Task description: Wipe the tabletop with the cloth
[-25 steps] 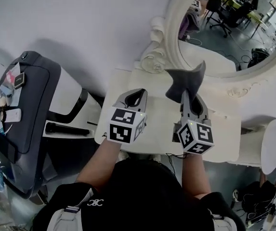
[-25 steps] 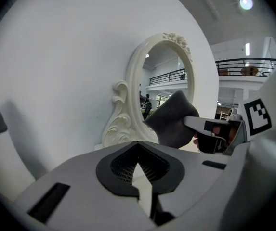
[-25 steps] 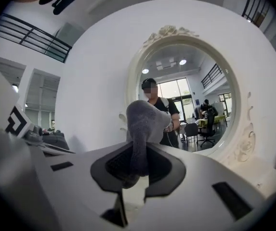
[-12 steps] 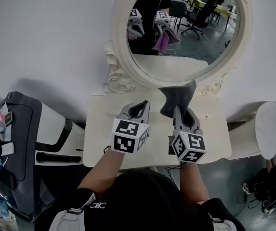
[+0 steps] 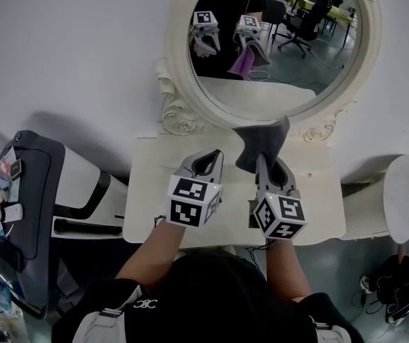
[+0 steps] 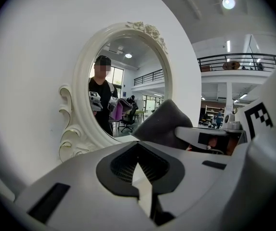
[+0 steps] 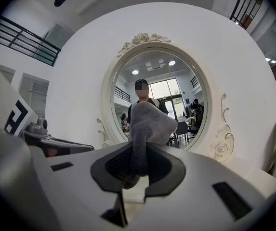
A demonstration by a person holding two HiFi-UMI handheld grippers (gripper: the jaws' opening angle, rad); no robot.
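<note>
A grey cloth (image 5: 263, 140) sticks up from my right gripper (image 5: 270, 164), which is shut on its lower end. In the right gripper view the cloth (image 7: 147, 121) rises between the jaws of the right gripper (image 7: 137, 170) and covers part of the mirror. My left gripper (image 5: 203, 163) hovers beside it to the left, shut and holding nothing. The left gripper (image 6: 138, 166) faces the mirror frame, with the cloth (image 6: 159, 124) at its right. Both grippers hang above the white tabletop (image 5: 150, 191), and the cloth is off the surface.
A big oval mirror (image 5: 275, 41) in an ornate white frame (image 5: 179, 120) stands at the table's back edge against the wall. A dark grey and white seat (image 5: 33, 206) stands left of the table. A round white stool (image 5: 404, 199) is at the right.
The head view has swung so that the mirror and table sit centred. Both grippers keep nearly the same pose, and the cloth stays in the right one.
</note>
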